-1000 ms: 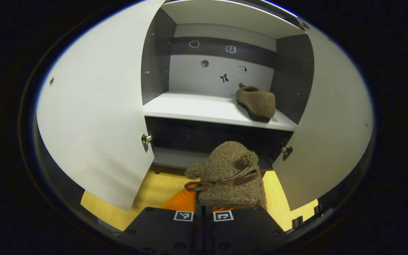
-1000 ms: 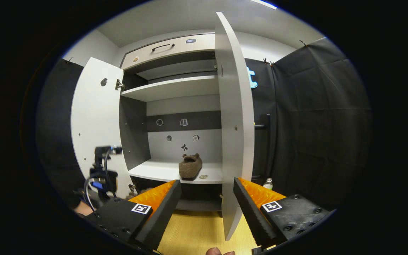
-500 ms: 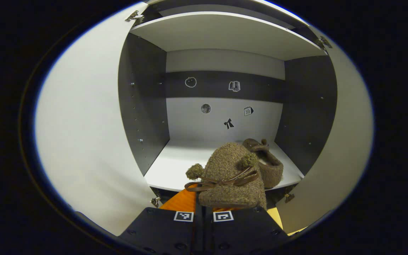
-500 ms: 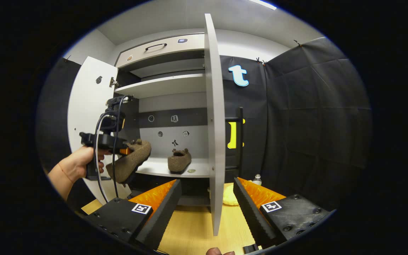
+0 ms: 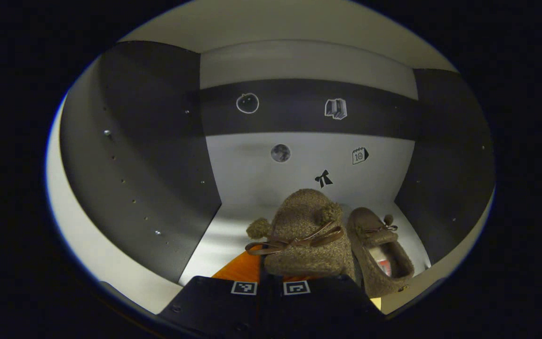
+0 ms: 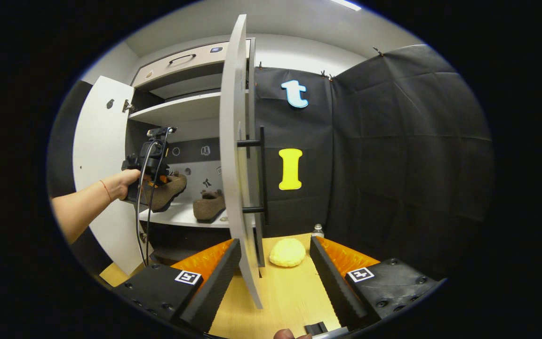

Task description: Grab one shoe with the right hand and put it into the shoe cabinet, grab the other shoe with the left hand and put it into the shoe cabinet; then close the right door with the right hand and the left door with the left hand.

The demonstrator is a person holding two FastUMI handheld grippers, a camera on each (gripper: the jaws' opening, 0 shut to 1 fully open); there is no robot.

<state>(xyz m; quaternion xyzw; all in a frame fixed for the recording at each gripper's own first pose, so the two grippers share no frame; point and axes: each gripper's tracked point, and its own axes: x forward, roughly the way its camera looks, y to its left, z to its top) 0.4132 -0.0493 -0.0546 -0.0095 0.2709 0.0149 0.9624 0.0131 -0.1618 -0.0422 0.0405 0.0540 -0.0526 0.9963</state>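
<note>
Inside the shoe cabinet, left gripper clamped shut on a fuzzy brown slipper, heel pinched between the fingers, toe aimed at the back wall. Nubby boucle texture, two pom-poms and a thin leather bow across the top. Held above the pale shelf, just beside the second slipper, which lies on that shelf to its right with its opening up; contact between the two hard to tell. Small stickers dotted on the back panel. From the right gripper view, held slipper and left gripper gripped by a hand, cables hanging down. Right gripper wide open, holding nothing, fingers straddling the edge of the open right door; black bar handle on its outer face. Left door swung open. Round yellow object on the wooden floor, partly behind the door.
</note>
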